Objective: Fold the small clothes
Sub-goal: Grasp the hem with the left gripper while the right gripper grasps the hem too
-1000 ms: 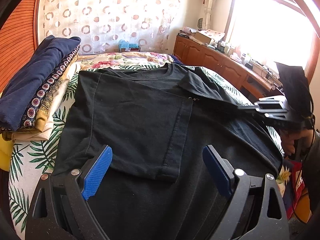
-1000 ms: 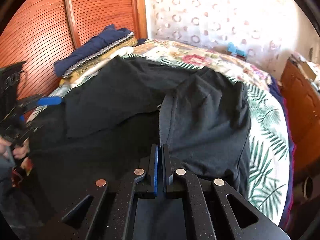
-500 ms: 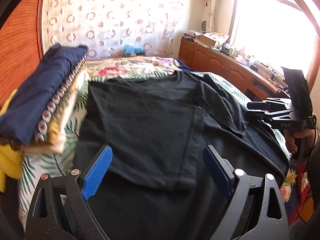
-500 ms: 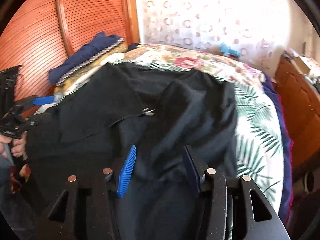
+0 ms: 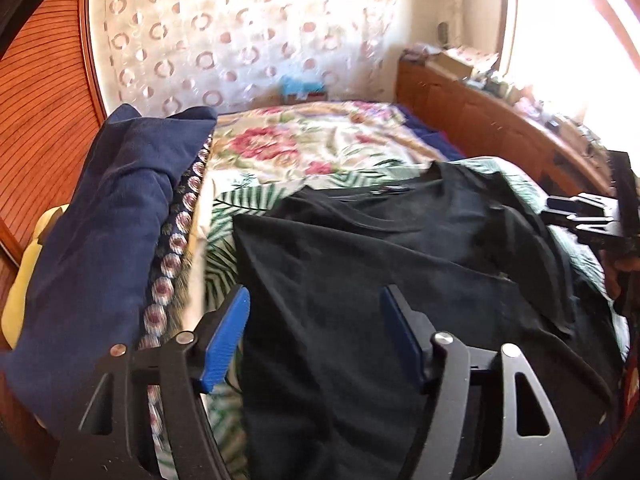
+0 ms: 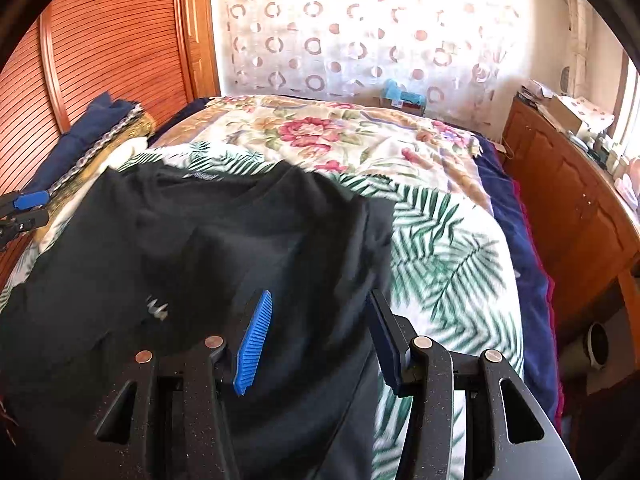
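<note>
A black T-shirt [image 5: 400, 264] lies spread on the bed with both side parts folded in over its middle; it also shows in the right wrist view [image 6: 208, 248]. My left gripper [image 5: 314, 334] is open and empty, above the shirt's left edge. My right gripper [image 6: 318, 336] is open and empty, above the shirt's right edge. The right gripper also shows at the right edge of the left wrist view [image 5: 584, 216], and the left gripper at the left edge of the right wrist view [image 6: 24, 204].
A pile of folded clothes with a navy piece on top [image 5: 108, 232] lies on the bed left of the shirt. The bedspread [image 6: 440, 240] has palm-leaf and flower prints. A wooden cabinet [image 6: 572, 200] stands to the right, a slatted wooden wall [image 6: 100, 48] to the left.
My right gripper let go of the shirt's right side, which now lies folded over, and opened. My left gripper moved left toward the shirt's left edge and closer to the clothes pile.
</note>
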Motion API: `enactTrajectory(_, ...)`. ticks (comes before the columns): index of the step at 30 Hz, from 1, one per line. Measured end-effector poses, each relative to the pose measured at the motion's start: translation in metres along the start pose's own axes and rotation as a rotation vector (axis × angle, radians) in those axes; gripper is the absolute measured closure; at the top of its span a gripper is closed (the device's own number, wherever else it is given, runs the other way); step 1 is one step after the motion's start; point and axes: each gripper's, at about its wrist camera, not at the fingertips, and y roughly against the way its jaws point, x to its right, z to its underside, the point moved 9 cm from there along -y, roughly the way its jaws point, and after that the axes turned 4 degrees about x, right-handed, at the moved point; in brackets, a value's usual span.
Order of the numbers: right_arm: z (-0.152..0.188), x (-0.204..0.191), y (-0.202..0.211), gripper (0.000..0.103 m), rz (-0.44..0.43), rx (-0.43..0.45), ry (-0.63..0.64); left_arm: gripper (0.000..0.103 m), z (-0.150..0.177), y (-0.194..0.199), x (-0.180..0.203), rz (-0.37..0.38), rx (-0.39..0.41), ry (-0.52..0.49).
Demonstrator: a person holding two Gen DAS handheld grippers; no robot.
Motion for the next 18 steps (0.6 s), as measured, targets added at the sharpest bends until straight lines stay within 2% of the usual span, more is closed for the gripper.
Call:
enactTrajectory(6,-0.013,0.014,-0.032,0.052,-0.005,-0.013,-0.015,0.037,-0.013,-0.043,-0.02,-0.068,-0.079,0.018)
enactTrajectory(9,-0.015,0.016,-0.044,0.052,-0.016,-0.022,-0.024,0.048,-0.014,-0.059,-0.028,-0.072,-0.12,0.039)
enactTrajectory(11,-0.016,0.019,-0.05,0.052,-0.024,-0.027,-0.027,0.061,-0.012,-0.067,-0.032,-0.092,-0.14,0.038)
enactTrajectory(12,-0.016,0.019,-0.052,0.052,-0.025,-0.028,-0.026,0.063,-0.01,-0.072,-0.035,-0.102,-0.156,0.038)
enactTrajectory(18,-0.018,0.021,-0.058,0.052,-0.027,-0.032,-0.027,0.063,-0.006,-0.085,-0.039,-0.089,-0.194,0.06)
